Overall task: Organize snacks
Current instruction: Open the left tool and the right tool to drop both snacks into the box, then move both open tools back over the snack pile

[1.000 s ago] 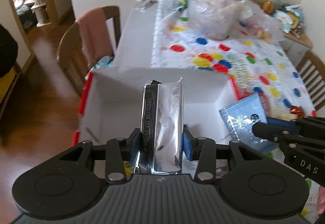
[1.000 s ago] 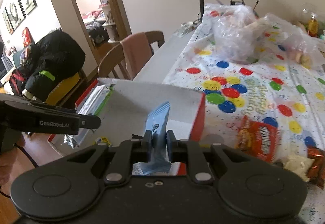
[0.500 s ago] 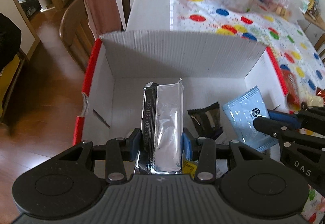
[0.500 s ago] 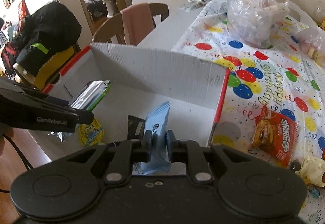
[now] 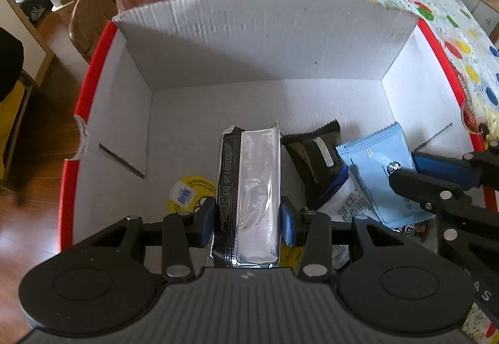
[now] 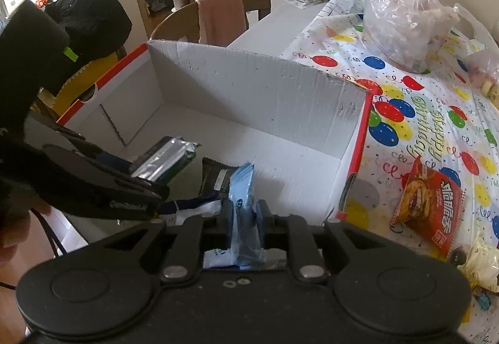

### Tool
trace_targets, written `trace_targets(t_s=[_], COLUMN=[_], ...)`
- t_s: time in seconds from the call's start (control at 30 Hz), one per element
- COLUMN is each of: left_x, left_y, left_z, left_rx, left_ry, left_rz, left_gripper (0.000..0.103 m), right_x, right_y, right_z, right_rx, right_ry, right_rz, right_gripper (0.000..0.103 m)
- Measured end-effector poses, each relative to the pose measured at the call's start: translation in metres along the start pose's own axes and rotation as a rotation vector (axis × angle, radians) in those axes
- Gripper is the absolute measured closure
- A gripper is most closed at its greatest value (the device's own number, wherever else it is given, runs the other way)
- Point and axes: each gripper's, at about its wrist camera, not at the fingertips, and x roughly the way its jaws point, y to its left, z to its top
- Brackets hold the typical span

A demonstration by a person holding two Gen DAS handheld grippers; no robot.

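The left tool (image 5: 248, 219) is clamped on a silver packet (image 5: 252, 188), holding it upright inside the white cardboard box (image 5: 265, 41). The right tool (image 6: 244, 219) grips a light blue packet (image 6: 241, 188) edge-on, also within the box, beside the silver one. A dark wrapper (image 5: 315, 157) and a yellow round pack (image 5: 187, 191) lie on the box floor. Outside, a red snack bag (image 6: 427, 200) rests on the balloon-patterned counter (image 6: 421, 113).

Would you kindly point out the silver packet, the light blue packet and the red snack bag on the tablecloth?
silver packet (image 5: 257, 188): left wrist view, middle of its shiny face.
light blue packet (image 6: 242, 188): right wrist view, its upper edge-on side.
red snack bag (image 6: 427, 203): right wrist view, centre of its printed front.
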Motion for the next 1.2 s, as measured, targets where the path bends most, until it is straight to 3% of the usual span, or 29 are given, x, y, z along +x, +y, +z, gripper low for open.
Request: trace_targets(t_s=[0.27,0.47,0.83,1.2], left_x=[-0.001,-0.014,-0.064,-0.104], left_y=[0.000,0.006,-0.004,-0.045], left_z=[-0.004,-0.006,-0.015,-0.022], left_rx=[-0.018,-0.061,-0.067,-0.034], left_ry=[-0.011,-0.042,-0.170,-0.279], left_rz=[-0.008,-0.040,-0.092,-0.172], left_gripper=[0.060,0.049,0.039,0.030], right_x=[-0.007,-0.021,-0.071,-0.133], right_y=[-0.006,-0.006,-0.012,-0.048], right_z=[-0.004,-0.006,-0.010,-0.031], right_rx=[0.033,0.044,0.068,0.103], right_ry=[0.005,-0.017,-0.108,-0.217], right_rz=[0.029,0.061,0.106,0.097], right_gripper=[0.078,0.069,0.049,0.021])
